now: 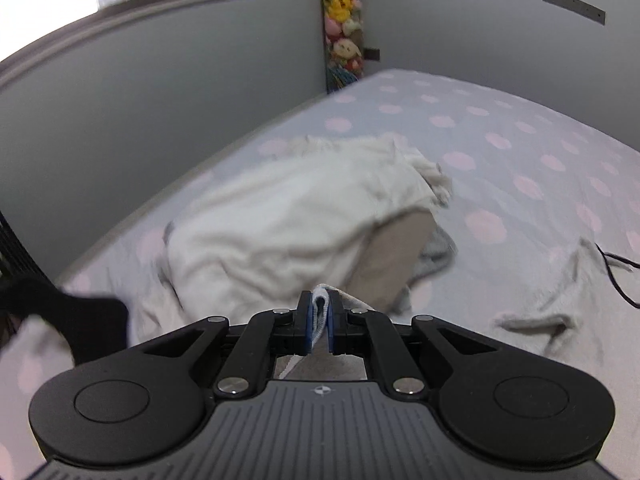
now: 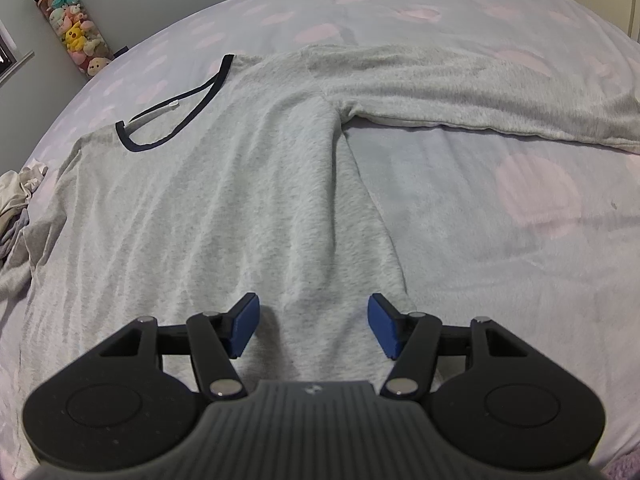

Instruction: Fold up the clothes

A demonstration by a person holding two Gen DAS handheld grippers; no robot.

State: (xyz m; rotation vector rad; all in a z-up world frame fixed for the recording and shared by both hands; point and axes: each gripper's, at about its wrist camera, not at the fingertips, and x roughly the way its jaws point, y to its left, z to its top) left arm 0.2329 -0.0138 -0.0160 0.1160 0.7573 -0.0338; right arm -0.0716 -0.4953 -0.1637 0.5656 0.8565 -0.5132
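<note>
The light grey fleece sweatshirt with a dark-trimmed neckline [image 2: 224, 200] is spread flat across the pink-dotted grey bedspread [image 2: 500, 208], one sleeve stretched toward the right frame edge, where its cuff is cut off. Open bedspread is left at lower right. The right gripper [image 2: 314, 326] is held over the hem, fingers apart. The left gripper [image 1: 320, 320] is clamped on a pale fabric edge [image 1: 320, 306]. Behind it, a blurred cream garment heap [image 1: 288, 216] is seen near the bed's left edge.
</note>
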